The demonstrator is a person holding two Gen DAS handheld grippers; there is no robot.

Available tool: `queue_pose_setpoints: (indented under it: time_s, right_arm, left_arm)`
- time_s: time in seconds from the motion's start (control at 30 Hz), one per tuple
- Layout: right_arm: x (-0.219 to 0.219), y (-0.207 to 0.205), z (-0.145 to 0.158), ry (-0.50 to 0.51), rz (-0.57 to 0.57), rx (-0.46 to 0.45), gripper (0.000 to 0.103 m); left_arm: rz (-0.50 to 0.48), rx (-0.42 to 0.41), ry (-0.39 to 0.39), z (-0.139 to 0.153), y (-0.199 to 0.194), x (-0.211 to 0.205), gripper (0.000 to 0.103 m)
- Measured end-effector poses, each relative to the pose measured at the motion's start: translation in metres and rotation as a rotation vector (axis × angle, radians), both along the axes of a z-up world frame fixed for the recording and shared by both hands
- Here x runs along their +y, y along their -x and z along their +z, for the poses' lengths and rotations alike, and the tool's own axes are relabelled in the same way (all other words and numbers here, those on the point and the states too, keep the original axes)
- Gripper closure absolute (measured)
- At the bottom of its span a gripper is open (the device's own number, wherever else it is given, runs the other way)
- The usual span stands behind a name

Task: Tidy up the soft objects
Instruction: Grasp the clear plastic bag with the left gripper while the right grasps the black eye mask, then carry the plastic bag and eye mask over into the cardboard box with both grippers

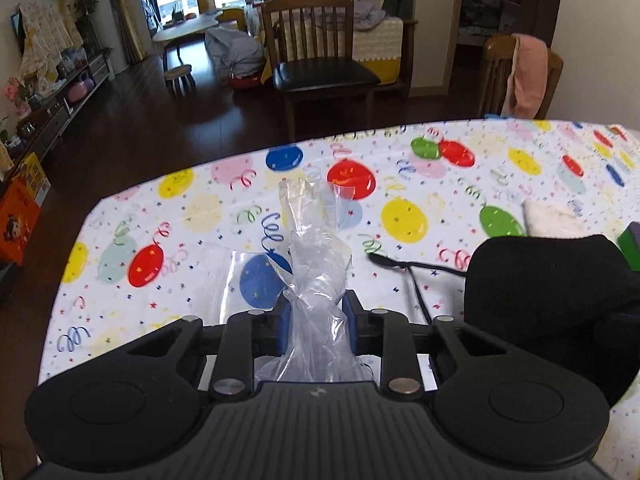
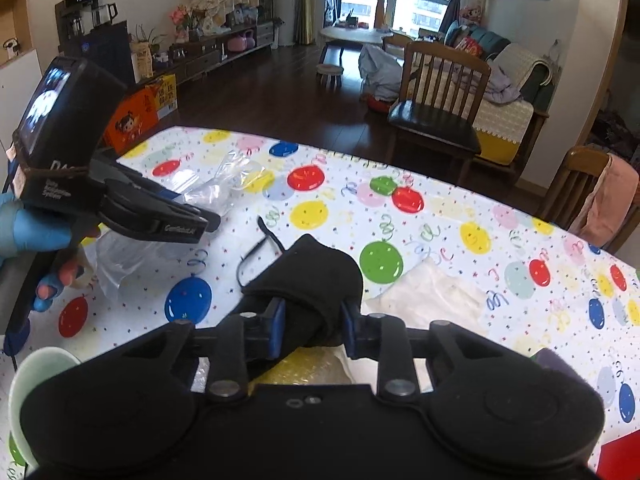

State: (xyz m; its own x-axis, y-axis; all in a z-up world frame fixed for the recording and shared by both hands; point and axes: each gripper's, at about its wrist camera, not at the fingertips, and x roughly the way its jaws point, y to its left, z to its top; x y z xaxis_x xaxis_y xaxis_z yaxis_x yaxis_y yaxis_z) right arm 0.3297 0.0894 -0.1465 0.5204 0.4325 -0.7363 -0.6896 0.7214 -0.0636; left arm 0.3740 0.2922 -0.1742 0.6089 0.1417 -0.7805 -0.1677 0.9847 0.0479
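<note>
Balloon-print table point(image 1: 200, 216), white cloth point(image 2: 432, 292)

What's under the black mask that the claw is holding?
Under the black mask, the right wrist view shows the balloon tablecloth and, nearer the right claw, a yellowish bubbly sheet. The mask and claw cover the rest of that sheet, so its full shape stays hidden.

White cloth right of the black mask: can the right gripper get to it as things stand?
Probably not directly. The right gripper is shut on the black mask, so its jaws are occupied. The white cloth lies uncovered on the table just beside it, with nothing between; the mask must be released first.
</note>
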Motion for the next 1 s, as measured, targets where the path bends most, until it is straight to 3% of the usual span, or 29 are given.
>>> queue_pose_setpoints:
  time_s: [0.67, 1.0]
  right_arm:
    - [-0.062, 0.039, 0.095, -0.201, -0.029, -0.041, 0.079]
    - [-0.110, 0.072, 0.151, -0.311, -0.011, -0.070, 0.079]
  left_arm:
    - [-0.019, -0.071, -0.025, 0.102, 0.075, -0.038, 0.077]
    - [-0.063, -0.138, 0.014, 0.163, 0.122, -0.064, 0.077]
